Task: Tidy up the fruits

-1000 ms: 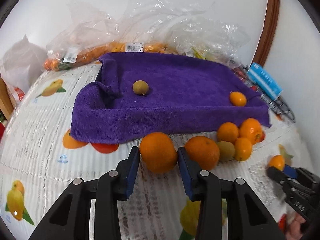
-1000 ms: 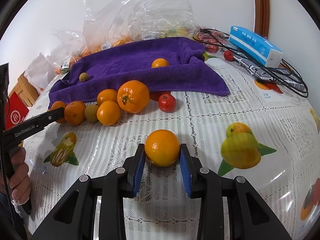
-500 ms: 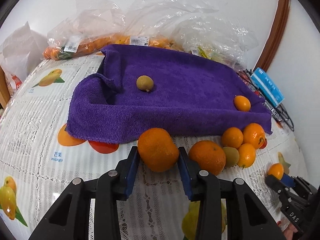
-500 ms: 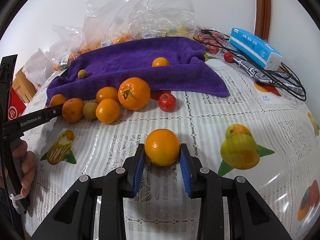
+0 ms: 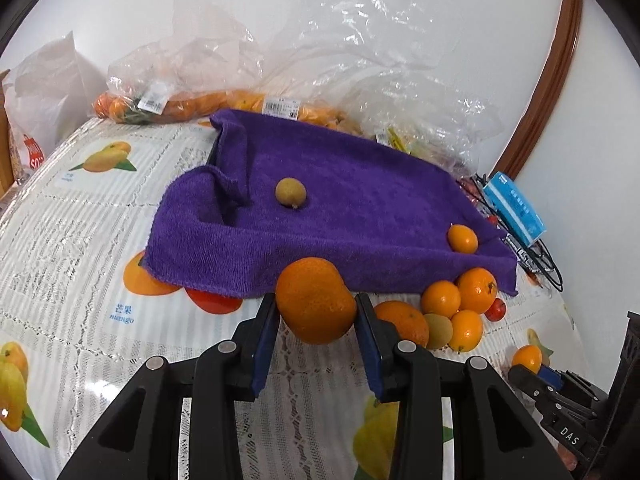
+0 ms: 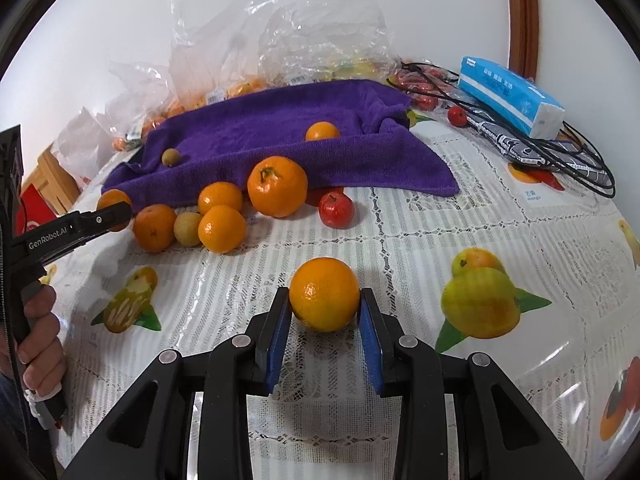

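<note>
My left gripper [image 5: 316,312] is shut on a large orange [image 5: 314,300], held just above the table in front of the purple towel [image 5: 360,208]. A brownish small fruit [image 5: 291,192] and a small orange [image 5: 462,239] lie on the towel. My right gripper [image 6: 325,300] is shut on a smaller orange [image 6: 324,293] over the tablecloth. In the right wrist view a cluster of oranges [image 6: 222,224], a big orange [image 6: 277,186] and a red fruit [image 6: 337,210] sit by the towel's front edge. The left gripper [image 6: 114,216] shows at the left, a hand [image 6: 40,336] on its handle.
Clear plastic bags [image 5: 320,76] with bagged fruit lie behind the towel. A blue tissue pack [image 6: 510,96], black cables [image 6: 560,152] and small red fruits [image 6: 456,115] lie at the back right. The table [image 6: 440,240] has a fruit-print lace cloth.
The left gripper has lifted and rolled slightly with its large orange, now nearer the towel's front edge. The right gripper and its orange have stayed put.
</note>
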Demonstrator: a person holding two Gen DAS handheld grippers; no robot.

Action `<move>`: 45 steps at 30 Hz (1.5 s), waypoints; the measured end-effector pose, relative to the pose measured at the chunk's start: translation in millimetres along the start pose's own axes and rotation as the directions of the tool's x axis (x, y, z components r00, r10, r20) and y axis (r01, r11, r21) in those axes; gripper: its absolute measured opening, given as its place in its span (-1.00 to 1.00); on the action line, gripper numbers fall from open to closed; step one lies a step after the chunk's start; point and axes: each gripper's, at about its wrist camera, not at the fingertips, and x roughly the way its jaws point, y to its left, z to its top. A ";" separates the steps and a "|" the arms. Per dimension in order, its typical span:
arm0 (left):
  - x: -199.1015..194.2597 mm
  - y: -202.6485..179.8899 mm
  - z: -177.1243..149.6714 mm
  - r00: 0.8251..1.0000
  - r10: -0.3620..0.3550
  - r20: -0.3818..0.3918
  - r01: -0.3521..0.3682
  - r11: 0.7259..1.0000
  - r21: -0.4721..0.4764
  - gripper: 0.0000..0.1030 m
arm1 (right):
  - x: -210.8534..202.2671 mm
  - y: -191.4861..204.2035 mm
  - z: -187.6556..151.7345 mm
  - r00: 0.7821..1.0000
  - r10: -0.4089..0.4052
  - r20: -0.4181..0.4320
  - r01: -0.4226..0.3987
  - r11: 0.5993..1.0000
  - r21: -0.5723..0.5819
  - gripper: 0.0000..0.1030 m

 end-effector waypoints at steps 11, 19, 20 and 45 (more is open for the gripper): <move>-10.5 -4.1 -0.4 0.998 -0.043 0.045 0.042 0.999 0.024 -0.30 | -11.0 -9.3 -0.5 0.996 0.059 0.060 -0.062 0.997 0.046 -0.35; -18.2 -10.6 -0.8 0.995 -0.068 0.076 0.064 0.997 0.053 -0.30 | -18.7 -4.4 2.7 0.995 0.035 0.097 -0.037 0.999 0.019 -0.35; -18.8 -10.5 -0.8 0.995 -0.067 0.078 0.063 0.997 0.052 -0.30 | -19.9 -2.4 4.5 0.994 0.037 0.103 -0.039 0.999 0.014 -0.35; -12.7 -23.6 82.3 0.972 0.013 0.235 -0.035 0.995 0.090 -0.30 | -8.3 36.0 132.3 0.945 0.168 0.282 -0.144 0.984 -0.102 -0.35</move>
